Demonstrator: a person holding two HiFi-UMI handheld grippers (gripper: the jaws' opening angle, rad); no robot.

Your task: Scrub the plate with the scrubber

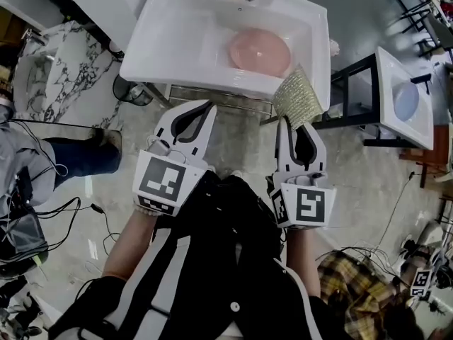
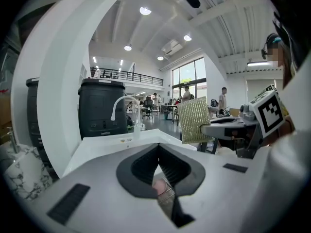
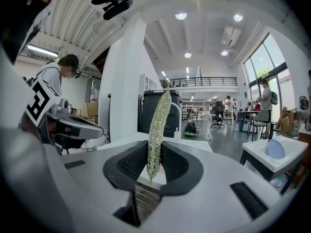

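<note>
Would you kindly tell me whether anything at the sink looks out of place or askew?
Nothing stands out. The pink plate lies in the basin of the white sink and looks whole. The scrubber stands upright, clamped in the right gripper before the sink. The left gripper is shut and empty.

The scrubber [image 1: 297,96] is a thin, square, pale yellow-green pad with a glittery woven face. It is pinched by its lower edge between the fingers [image 3: 130,163] of the right gripper [image 1: 300,122]. It stands upright past the fingertips, edge-on in the right gripper view, with most of its sheet clear above them. The plate [image 1: 259,51] is round and pale pink and lies flat, face up, in the white sink [image 1: 163,55]. It sits beyond the right fingertips, just past the scrubber's top edge and apart from it, and ahead and to the right of the closed fingertips of the left gripper [image 1: 197,112].
</note>
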